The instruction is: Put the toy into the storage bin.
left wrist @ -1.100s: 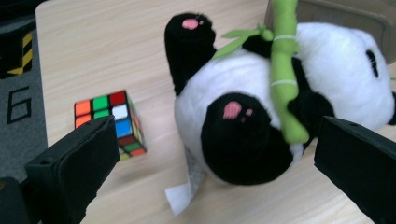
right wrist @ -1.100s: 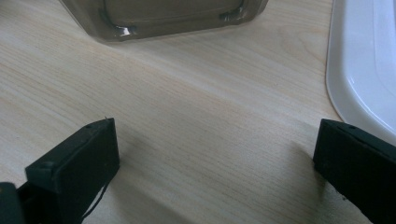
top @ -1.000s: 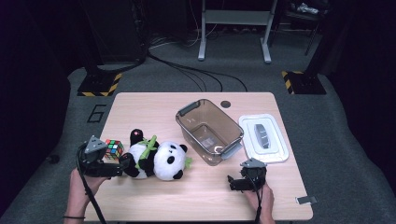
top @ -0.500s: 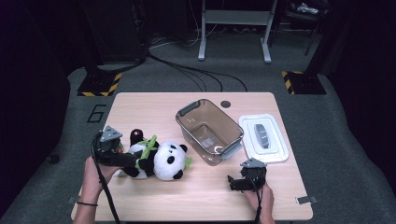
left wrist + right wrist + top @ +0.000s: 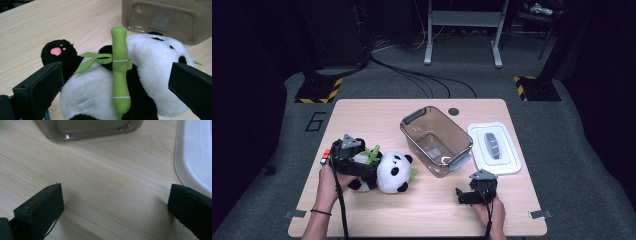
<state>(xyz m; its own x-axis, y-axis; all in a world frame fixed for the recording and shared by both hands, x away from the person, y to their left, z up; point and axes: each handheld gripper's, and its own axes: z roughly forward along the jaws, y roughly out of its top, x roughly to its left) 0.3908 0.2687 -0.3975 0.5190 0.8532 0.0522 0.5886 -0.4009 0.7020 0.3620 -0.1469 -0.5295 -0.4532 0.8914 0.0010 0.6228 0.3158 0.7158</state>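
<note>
Step in hand: While the right gripper [image 5: 465,196] is resting on the worktop [image 5: 377,120] near its front edge, the left gripper [image 5: 364,167] is closing in on the plush panda [image 5: 389,172], so the work is judged to be at the reach, just short of the grasp.

Panda: it is lying on its side at the left of the worktop, just beside the clear bin [image 5: 437,141], with a green bamboo stalk [image 5: 120,75] running across its belly.

Left jaws: they are standing spread wide, one on either side of the panda's body in the left gripper view; neither is pressing the fur yet.

Right jaws: they are standing spread over bare wood, pinching nothing, with the white lid [image 5: 193,155] lying just beside one of them.

Next move: it is probably calling for the jaws to ease a little lower and press together on the soft body, gripping deep enough that the plush is not slipping out.

Change from half a second ago: the left gripper has been sliding rightward over the panda, uncovering the puzzle cube [image 5: 325,157] behind it; the right gripper is staying put.
</note>
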